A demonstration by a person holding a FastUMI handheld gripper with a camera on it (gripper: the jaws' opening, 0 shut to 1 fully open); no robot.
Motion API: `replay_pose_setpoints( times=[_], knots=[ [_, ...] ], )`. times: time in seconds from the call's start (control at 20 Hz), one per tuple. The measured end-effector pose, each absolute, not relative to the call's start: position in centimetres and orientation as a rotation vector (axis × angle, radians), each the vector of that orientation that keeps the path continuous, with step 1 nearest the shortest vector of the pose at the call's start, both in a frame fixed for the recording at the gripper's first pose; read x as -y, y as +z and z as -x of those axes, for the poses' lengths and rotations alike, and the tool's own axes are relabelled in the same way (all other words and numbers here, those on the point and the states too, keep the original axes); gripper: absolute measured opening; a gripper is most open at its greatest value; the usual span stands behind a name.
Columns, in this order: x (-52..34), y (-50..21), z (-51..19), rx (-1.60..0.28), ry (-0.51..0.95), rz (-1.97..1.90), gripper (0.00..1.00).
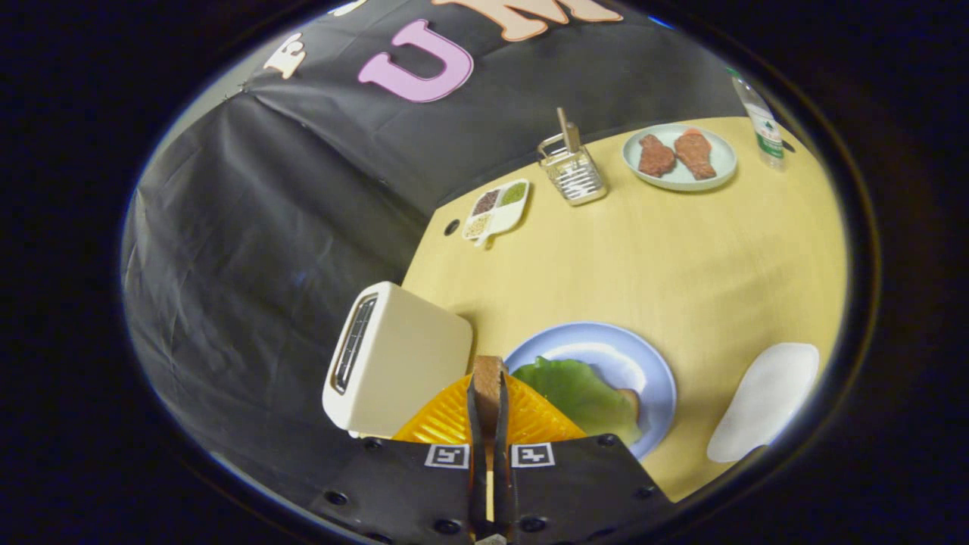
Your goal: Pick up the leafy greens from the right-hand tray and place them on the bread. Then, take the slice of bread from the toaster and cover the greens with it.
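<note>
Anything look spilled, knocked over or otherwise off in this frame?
Nothing stands out. The gripper is shut on the bread slice, held edge-on between the toaster and the blue plate, where the greens already lie on bread. Further things on the table stand orderly.

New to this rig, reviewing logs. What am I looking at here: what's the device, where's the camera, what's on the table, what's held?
There is no robot arm: a person carries a handheld two-finger gripper, and a fisheye camera mounted on it looks forward along the orange fingers. The fingers are closed on a bread slice, held edge-on.

Just beyond them, on the yellow table, a blue plate holds leafy greens laid over another slice of bread. A cream toaster stands beside the plate. A white tray lies on the other side. Farther off are a plate of meat, a utensil rack, a sectioned condiment dish and a bottle.
</note>
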State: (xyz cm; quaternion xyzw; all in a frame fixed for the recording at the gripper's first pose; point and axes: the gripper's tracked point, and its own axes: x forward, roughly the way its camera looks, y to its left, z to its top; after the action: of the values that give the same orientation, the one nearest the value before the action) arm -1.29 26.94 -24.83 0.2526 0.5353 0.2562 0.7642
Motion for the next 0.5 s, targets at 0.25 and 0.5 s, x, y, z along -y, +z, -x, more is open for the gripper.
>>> replay_pose_setpoints(
  times=[0.25,0.5],
  knots=[
    [-25.4,-26.2,1.3,-1.182,0.517,-0.568,0.1],
    [-23.3,-28.0,1.8,-1.205,0.473,-0.537,0.16]
  ],
)
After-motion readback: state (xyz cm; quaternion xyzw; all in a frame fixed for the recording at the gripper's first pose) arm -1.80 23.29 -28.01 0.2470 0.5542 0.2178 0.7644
